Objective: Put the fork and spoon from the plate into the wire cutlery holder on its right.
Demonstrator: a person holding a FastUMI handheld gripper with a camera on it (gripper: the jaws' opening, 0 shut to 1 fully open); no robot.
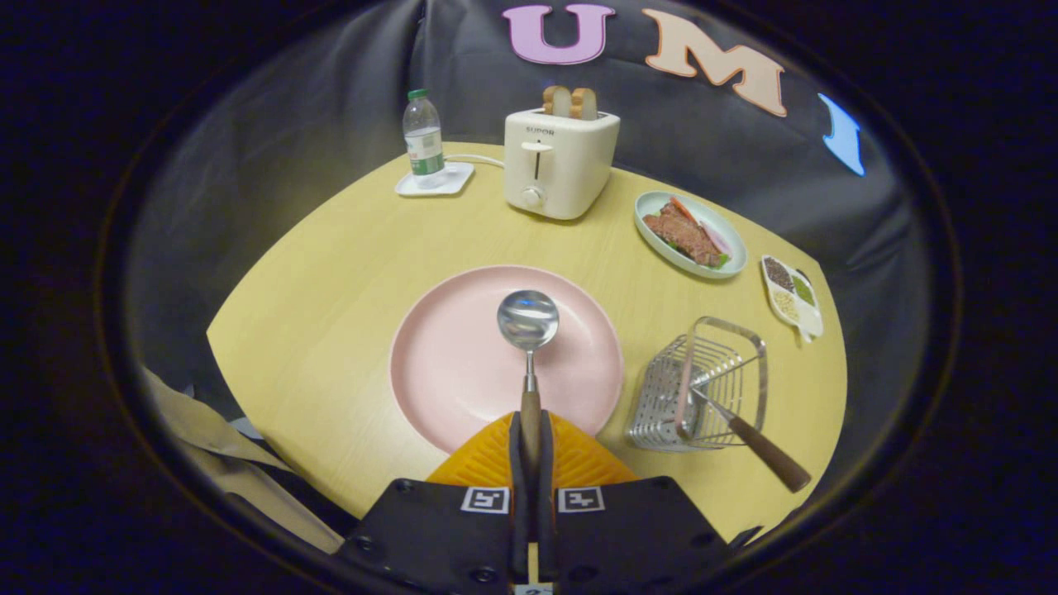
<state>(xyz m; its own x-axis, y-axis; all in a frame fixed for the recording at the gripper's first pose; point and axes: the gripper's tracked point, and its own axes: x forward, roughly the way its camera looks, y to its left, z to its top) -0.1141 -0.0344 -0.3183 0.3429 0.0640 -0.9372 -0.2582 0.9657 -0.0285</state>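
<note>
**Spoon in the grip, fork already in the basket**

Nearest the camera, the gripper (530,450) has its two fingers closed tight on the wooden handle of the steel spoon (528,347), both pressing on it. The spoon's polished round bowl points to twelve o'clock over the round, matte pink plate (438,364); whether it rests on the plate or hangs just above cannot be told.

At about three o'clock from the plate, just beside its rim, stands the silver wire cutlery holder (702,384), an open-topped grid of thin rods. The wood-handled fork (748,442) already leans inside it, handle slanting out toward five o'clock, so half the task looks done.

To do this step well, lift the spoon clear of the plate's raised rim, swing it to three o'clock, and turn it upright over the holder's mouth before lowering. Aim for the free side, away from the leaning fork. The smooth handle may slip, and the light wire holder could tip or slide on the pale, smooth wooden table (331,273) if knocked, so release low and gently.
</note>
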